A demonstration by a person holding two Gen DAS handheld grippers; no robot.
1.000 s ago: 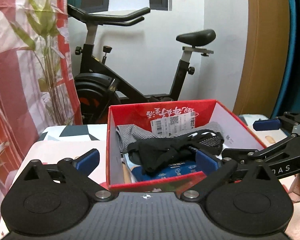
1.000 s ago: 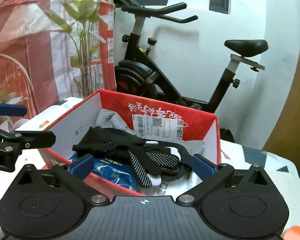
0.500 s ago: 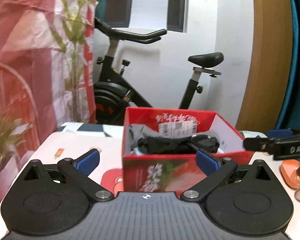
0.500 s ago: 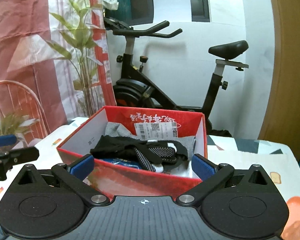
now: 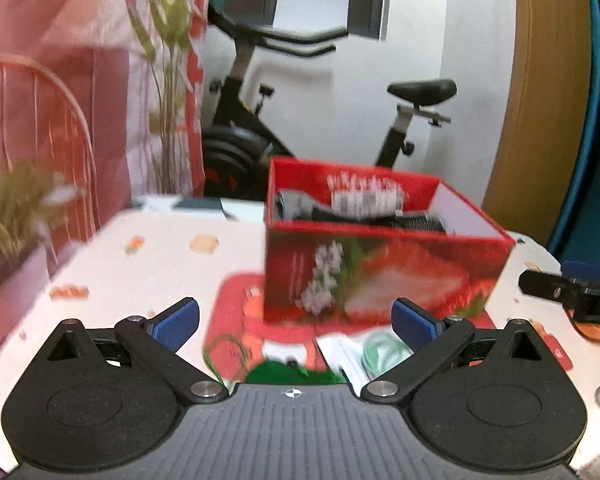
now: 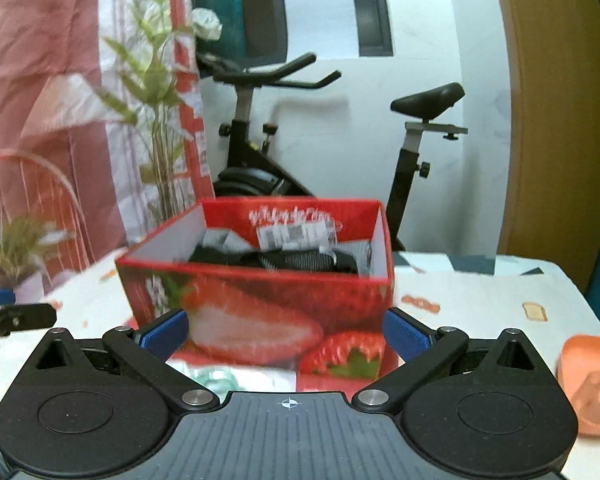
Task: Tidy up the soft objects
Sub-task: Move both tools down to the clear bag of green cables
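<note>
Both grippers, left (image 5: 296, 320) and right (image 6: 286, 330), hang with jaws apart and nothing held before the red box (image 6: 260, 312) of dark gloves (image 6: 296, 259).

Red box (image 6: 260, 312) squarely ahead; bare tabletop (image 5: 148, 272) to its left.

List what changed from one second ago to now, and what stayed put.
Both grippers backed away from the red box: a second ago they looked down into it, now they see its strawberry front from farther off. The left gripper and right gripper were open and empty throughout; nothing was grabbed or released. The black gloves and grey cloth lie in the box as before.
</note>
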